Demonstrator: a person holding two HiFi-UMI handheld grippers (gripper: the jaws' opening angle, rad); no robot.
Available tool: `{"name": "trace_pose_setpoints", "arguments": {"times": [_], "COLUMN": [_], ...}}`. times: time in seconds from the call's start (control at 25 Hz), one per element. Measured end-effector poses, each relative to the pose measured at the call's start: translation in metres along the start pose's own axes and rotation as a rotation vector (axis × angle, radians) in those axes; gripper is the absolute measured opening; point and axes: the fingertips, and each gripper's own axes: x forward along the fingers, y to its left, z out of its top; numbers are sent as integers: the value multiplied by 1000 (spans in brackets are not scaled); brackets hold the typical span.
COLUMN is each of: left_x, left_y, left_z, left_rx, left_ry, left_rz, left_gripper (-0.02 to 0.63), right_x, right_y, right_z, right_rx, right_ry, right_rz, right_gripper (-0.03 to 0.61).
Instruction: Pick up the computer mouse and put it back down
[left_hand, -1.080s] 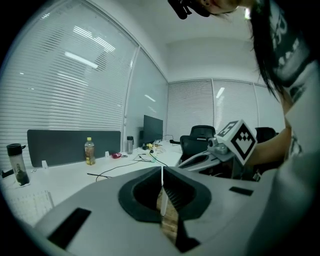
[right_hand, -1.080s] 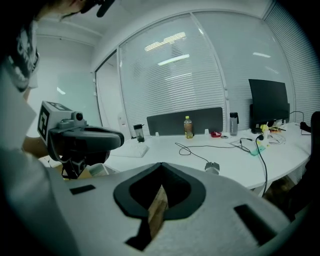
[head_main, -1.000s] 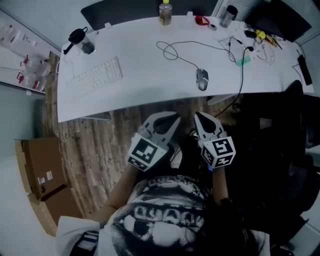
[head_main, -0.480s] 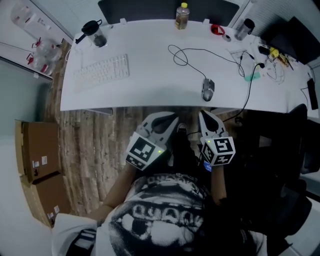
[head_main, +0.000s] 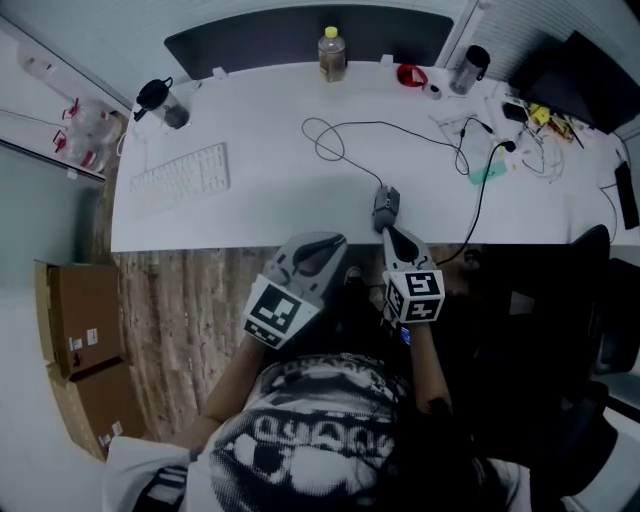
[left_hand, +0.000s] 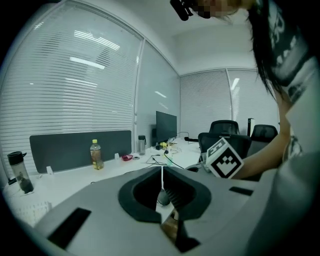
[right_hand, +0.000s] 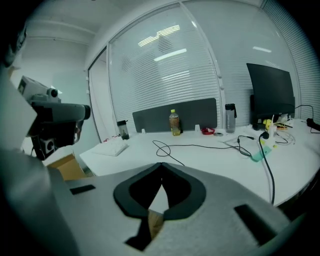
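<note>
Seen from above, the person's left forearm (head_main: 232, 383) and right forearm (head_main: 428, 362) extend forward side by side. The left gripper (head_main: 326, 243) has its jaws pressed together, empty. The right gripper (head_main: 389, 233) reaches slightly farther ahead, its jaws also closed and empty.

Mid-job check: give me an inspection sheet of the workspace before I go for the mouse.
Surface: white desk, mostly bare at the front.
Job's things: computer mouse near the front edge, not held.
Clutter: keyboard, bottle, black-lidded tumbler, grey tumbler.
Grippers: left claw shut, empty, at the desk's edge; right claw shut, empty, tip beside the mouse.
Cables: mouse cable looped; black cable drops over the edge.
Surroundings: cardboard boxes, monitor.
</note>
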Motion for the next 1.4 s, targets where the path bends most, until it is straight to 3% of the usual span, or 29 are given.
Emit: {"name": "trace_pose_setpoints", "arguments": {"times": [0.2,0.4,0.64,0.84,1.08,1.4], "left_x": [26,37,39,39,40,51], "left_y": [-1,7,23,37,47,48], "left_z": [0,-1,-4,-9,-12,-6], "left_rx": [3,-1,-13,-22,-37,-38], "left_ry": [37,65,88,102,110,100], "left_rz": [11,38,83,120,159,177], "left_gripper": [8,8,8,8,8,8], "right_x": [30,56,85,107,122,126], "right_y": [-27,-42,-60,-65,-70,-68], "right_z": [-16,-24,-41,-63,-77,-83], "right_rx": [21,52,93,147,166,41], "right_ry": [46,72,144,215,280,322], "right_rz": [8,-9,-68,-56,-75,-196], "right_gripper": [-4,61,255,337,364,365]}}
